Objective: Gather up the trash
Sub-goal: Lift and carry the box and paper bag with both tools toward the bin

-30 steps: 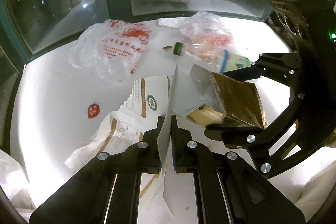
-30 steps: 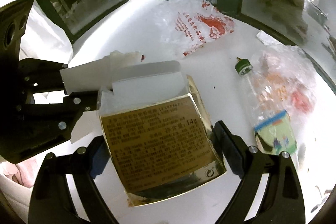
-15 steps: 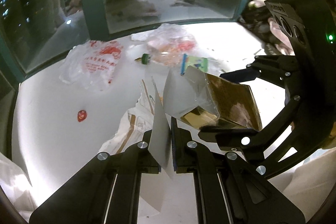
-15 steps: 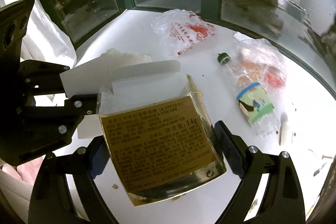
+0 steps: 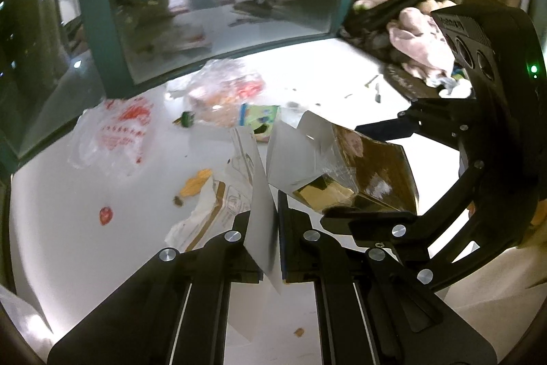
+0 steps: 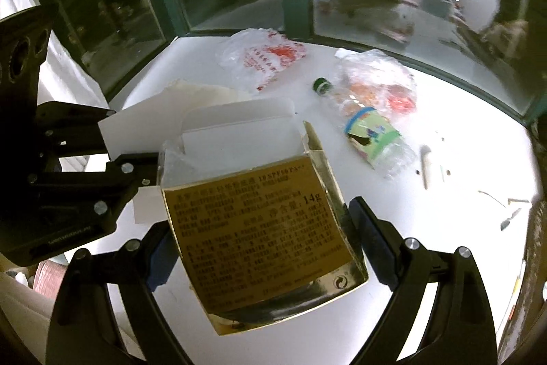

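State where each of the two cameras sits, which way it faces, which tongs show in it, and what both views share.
Left wrist: sits on the left tongs, looking forward and down over the white table; its own fingers pinch a white flap, and the right tongs enter from the right.
Right wrist: sits on the right tongs, facing down toward the window; its fingers clamp the gold carton, with the left tongs at left.
Shared: the carton, plastic bottle, red-printed bag.

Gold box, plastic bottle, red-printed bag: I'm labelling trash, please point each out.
gold box (image 6: 259,228): right wrist view, printed face.
plastic bottle (image 6: 371,134): right wrist view, its label.
red-printed bag (image 6: 265,57): right wrist view, the red print.
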`<state>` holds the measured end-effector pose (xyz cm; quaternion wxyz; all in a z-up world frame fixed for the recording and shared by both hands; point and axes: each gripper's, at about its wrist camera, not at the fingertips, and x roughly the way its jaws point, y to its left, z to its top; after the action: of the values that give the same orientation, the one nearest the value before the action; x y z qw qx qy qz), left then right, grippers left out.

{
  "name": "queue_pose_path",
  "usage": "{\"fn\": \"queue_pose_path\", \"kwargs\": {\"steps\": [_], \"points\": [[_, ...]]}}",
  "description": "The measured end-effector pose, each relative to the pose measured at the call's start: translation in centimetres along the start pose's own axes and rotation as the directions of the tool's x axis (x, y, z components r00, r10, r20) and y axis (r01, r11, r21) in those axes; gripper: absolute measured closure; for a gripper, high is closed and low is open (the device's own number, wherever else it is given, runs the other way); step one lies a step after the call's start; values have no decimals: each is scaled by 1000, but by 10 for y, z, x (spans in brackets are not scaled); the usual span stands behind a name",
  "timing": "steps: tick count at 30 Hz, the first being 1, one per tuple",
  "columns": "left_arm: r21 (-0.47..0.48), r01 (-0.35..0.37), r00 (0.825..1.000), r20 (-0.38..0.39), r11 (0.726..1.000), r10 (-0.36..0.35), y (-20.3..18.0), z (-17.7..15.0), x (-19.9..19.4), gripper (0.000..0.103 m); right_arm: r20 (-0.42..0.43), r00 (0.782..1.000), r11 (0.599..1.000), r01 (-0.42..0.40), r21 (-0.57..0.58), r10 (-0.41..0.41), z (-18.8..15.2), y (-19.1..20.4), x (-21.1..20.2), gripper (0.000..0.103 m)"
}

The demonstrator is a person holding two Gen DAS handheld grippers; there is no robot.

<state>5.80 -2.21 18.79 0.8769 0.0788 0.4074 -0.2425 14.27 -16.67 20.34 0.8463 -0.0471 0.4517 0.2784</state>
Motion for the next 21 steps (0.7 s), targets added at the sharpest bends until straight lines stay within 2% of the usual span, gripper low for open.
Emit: {"fn": "queue_pose_path", "kwargs": {"steps": [13,21], "points": [[120,65,998,2,991,-66,-86,16,-3,98,55,995,992,75,106,-81,-55,-33,-66,16],[235,161,987,-10,959,-163,-171,28,2,98,69,981,963,160,219,-179,-109,-60,-120,16]]}}
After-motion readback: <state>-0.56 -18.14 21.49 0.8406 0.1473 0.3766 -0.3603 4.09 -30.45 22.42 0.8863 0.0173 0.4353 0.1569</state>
